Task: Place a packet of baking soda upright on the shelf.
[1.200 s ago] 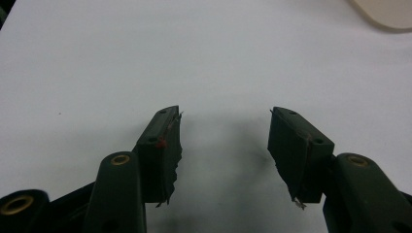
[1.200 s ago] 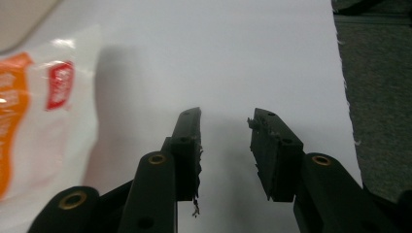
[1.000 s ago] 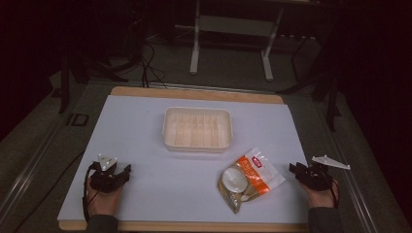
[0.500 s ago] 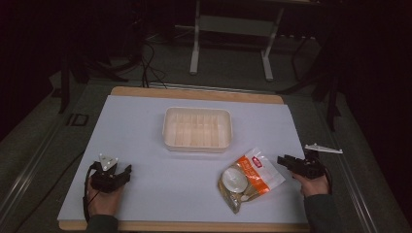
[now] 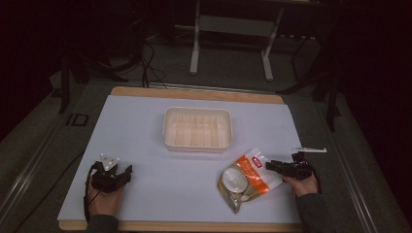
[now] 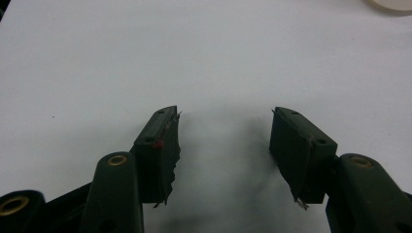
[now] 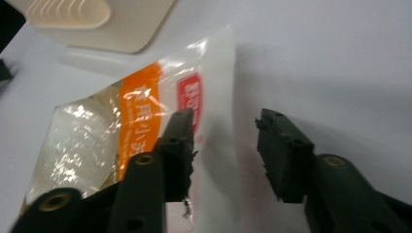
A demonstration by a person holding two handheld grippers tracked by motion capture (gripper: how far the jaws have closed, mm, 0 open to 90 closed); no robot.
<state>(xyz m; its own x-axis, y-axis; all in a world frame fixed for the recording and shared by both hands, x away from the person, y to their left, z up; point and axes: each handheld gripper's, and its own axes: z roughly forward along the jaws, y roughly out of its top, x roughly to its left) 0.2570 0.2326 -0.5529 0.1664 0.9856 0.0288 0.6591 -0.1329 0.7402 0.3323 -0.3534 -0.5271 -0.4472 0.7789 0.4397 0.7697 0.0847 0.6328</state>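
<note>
A clear packet (image 5: 245, 177) with an orange label and a white round lump inside lies flat at the front right of the white table sheet (image 5: 145, 145). My right gripper (image 5: 270, 166) lies low at the packet's right corner, pointing left. In the right gripper view the gripper (image 7: 223, 119) has just been closing a little but stands open, with the packet's (image 7: 145, 126) white sealed edge between its fingers and no pad pressing on it. My left gripper (image 5: 114, 174) rests at the front left. In its own view the left gripper (image 6: 224, 114) is open over bare sheet.
A cream plastic tray (image 5: 197, 128) with a ribbed floor stands in the middle of the table, behind the packet; its corner (image 7: 97, 24) shows in the right gripper view. A metal stand (image 5: 231, 43) and cables are on the floor beyond the far edge.
The right hand has moved left from the table's right edge to the packet's corner and sunk slightly. The left hand has kept still.
</note>
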